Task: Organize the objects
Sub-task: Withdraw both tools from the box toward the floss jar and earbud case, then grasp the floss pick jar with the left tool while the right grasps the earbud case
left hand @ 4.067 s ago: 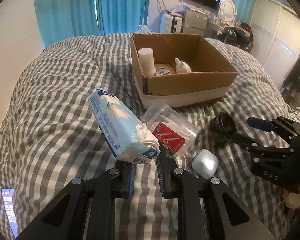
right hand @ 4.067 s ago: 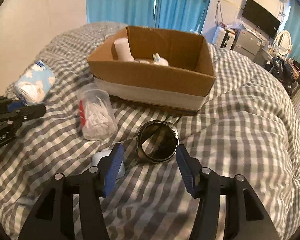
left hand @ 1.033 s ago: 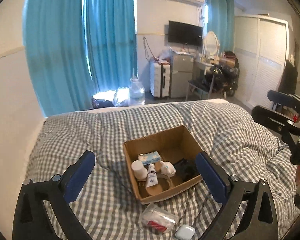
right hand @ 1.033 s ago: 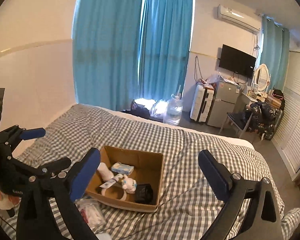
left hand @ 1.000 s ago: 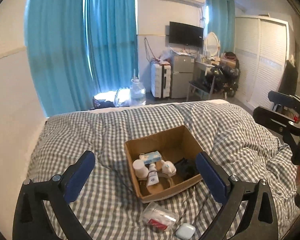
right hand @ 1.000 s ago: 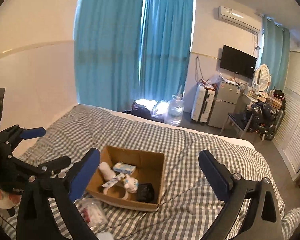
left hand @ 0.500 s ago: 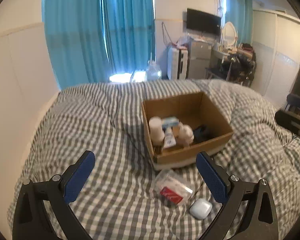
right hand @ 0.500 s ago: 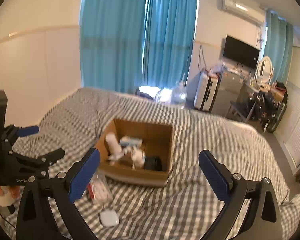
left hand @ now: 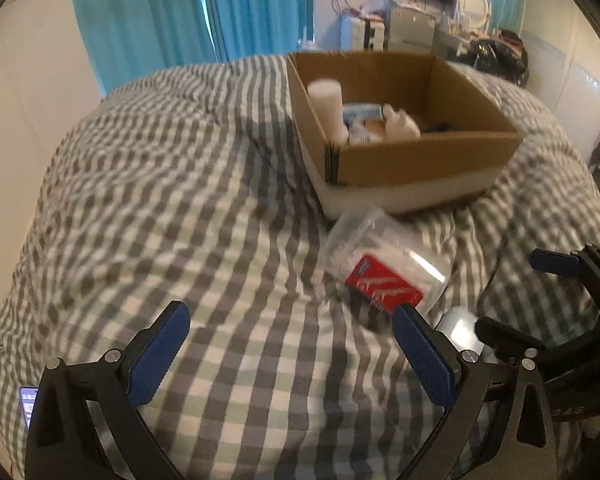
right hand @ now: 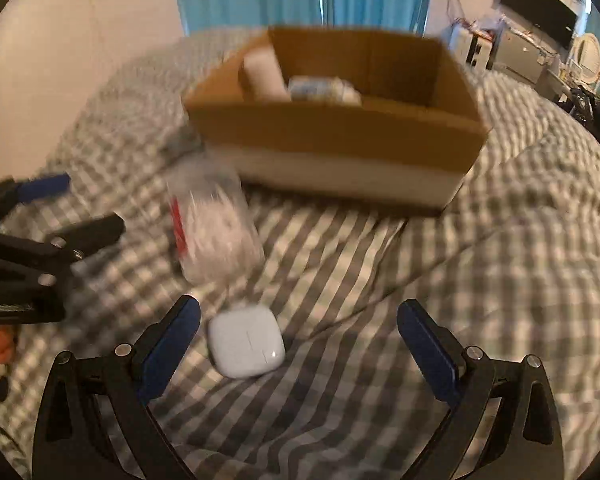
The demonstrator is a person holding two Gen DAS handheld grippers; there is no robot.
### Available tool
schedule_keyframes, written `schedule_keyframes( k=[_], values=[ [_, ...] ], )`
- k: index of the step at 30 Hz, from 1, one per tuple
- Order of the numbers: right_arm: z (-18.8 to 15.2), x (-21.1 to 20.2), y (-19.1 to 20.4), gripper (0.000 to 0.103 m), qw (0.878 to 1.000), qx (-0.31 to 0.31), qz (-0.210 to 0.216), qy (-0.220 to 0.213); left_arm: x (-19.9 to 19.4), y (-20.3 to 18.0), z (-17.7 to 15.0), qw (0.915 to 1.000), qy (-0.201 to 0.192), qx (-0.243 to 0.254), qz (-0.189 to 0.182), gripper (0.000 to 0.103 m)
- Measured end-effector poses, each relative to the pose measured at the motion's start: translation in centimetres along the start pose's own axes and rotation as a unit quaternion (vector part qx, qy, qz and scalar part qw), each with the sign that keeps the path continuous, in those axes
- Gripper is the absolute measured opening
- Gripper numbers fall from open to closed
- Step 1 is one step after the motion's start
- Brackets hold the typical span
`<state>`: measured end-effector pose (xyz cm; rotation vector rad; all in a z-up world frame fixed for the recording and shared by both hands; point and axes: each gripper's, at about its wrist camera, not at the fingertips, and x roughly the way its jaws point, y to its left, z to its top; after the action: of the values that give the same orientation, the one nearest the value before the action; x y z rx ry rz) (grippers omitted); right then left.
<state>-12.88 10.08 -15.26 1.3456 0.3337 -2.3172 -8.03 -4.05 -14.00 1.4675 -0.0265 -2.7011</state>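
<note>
A grey-and-white checked bedcover (left hand: 204,208) carries a brown cardboard box (left hand: 420,160) with a white lower band, a clear bag (left hand: 384,264) showing a red card, and a pale white case (right hand: 246,340), before blue curtains (left hand: 188,12).

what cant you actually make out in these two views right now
- Cardboard box contents: near wall hides the lower parts, both views.
- Earbud case: mostly behind the left gripper's finger, left view.
- Clear bag's label: motion-blurred, right view.
- Phone: cut by the left gripper's frame.
</note>
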Motion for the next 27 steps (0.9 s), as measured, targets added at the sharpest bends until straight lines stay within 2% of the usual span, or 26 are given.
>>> schedule_keyframes(
  k=[3,6,9,13,14,17,21,27],
  values=[
    [-0.4,0.8,1.0,0.098,1.0,-0.02,0.01,0.012,0.9,0.2,-0.1,0.9999,0.01,-0.005,-0.004,0.103],
    [-0.7,1.6,1.8,0.089,0.999,-0.041,0.011,0.03,1.1,0.2,0.0,0.9999,0.013,-0.007,-0.008,0.103],
    [-1.1,2.6,2.5,0.078,0.997,-0.058,0.019,0.052,1.4,0.2,-0.1,0.9998,0.017,-0.006,-0.008,0.103],
    [-1.8,3.9,3.4,0.054,0.993,-0.079,0.025,0.079,1.5,-0.1,-0.1,0.9998,0.019,-0.002,-0.006,0.103],
    [-2.0,4.0,3.5,0.051,0.993,-0.083,0.029,0.081,1.5,-0.1,-0.1,0.9998,0.02,-0.001,-0.005,0.103],
    [-2.3,3.1,3.5,0.051,0.994,-0.083,0.02,0.066,1.5,-0.2,-0.1,0.9998,0.019,0.0,-0.007,0.103],
    [-2.3,0.3,1.6,0.051,0.999,-0.046,0.012,0.019,1.6,-0.4,0.0,0.9997,0.021,0.007,-0.013,0.103],
    [-1.5,-2.9,-2.3,0.051,0.999,0.0,-0.025,-0.027,2.6,-2.9,1.3,0.997,0.023,0.041,-0.062,0.103]
  ],
)
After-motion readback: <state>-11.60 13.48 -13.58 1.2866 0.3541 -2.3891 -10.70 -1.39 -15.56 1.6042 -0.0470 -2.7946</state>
